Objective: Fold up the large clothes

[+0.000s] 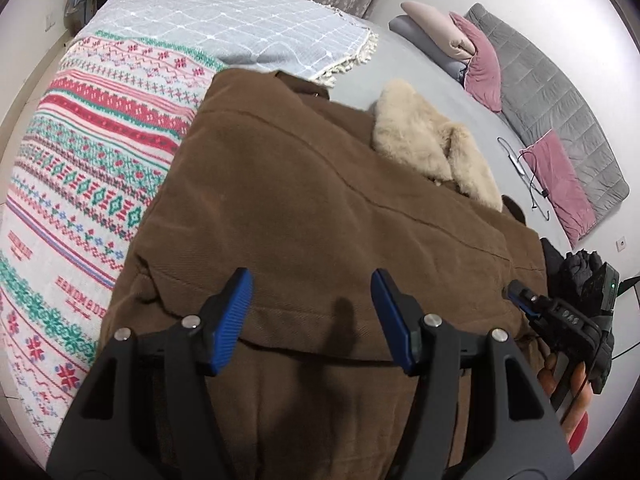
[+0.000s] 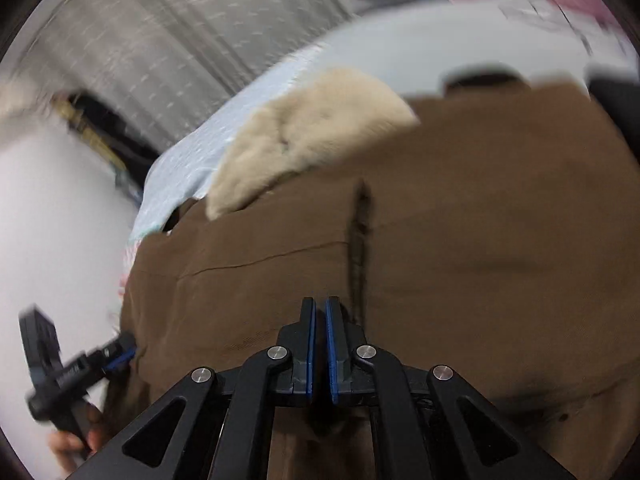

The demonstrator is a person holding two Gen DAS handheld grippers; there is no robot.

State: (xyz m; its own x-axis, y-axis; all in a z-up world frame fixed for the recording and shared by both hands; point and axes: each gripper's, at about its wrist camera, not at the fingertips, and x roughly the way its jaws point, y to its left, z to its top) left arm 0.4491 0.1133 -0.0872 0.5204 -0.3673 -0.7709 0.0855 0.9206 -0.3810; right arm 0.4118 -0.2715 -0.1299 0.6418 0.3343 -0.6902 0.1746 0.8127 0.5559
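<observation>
On the bed (image 1: 420,80) lies my brown coat (image 1: 288,200). My left gripper (image 1: 312,316) hovers half open, empty; my right gripper (image 2: 320,344) is nearly closed, nothing visibly pinched.

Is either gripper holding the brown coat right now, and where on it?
The left gripper is open above the brown coat, holding nothing. The right gripper is shut, but whether it pinches cloth cannot be told.

Each black hand-held gripper (image 1: 312,312) has ribbed blue pads (image 1: 234,320) and silver screws (image 1: 191,322).
</observation>
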